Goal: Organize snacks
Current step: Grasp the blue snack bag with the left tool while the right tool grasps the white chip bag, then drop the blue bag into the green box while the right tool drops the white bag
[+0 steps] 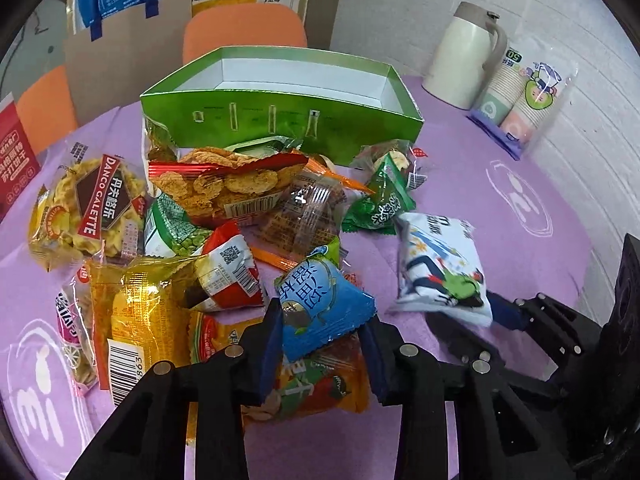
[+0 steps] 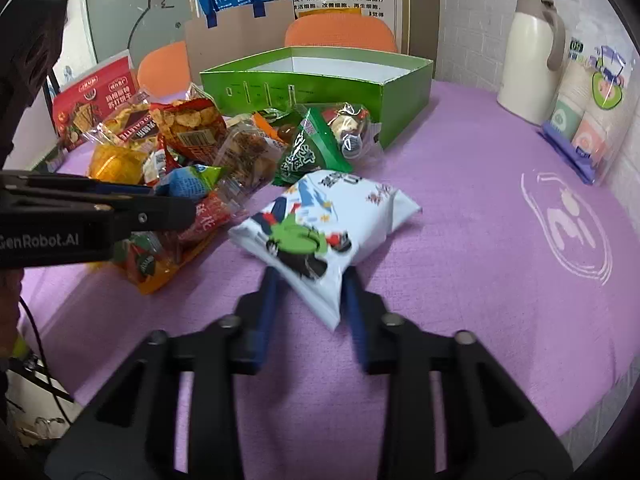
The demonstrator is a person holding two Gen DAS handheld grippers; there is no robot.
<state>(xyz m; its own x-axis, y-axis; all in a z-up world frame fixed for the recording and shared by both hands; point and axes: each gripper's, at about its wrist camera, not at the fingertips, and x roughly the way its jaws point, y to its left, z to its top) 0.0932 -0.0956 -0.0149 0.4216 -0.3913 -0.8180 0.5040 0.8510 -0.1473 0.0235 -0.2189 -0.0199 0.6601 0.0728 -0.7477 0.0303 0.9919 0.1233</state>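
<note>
On purple tablecloth: green box empty, pile unsorted; left gripper clamping blue packet, right gripper clamping white bag.

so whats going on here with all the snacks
A person is working with a handheld tool in each hand over a purple table strewn with snack packets. The left tool is closed on a small blue packet at the near edge of the pile. The right tool grips the corner of a white pouch lying apart from the pile. Behind the pile, the green box looks empty in what shows of it, so sorting seems barely begun.
</note>
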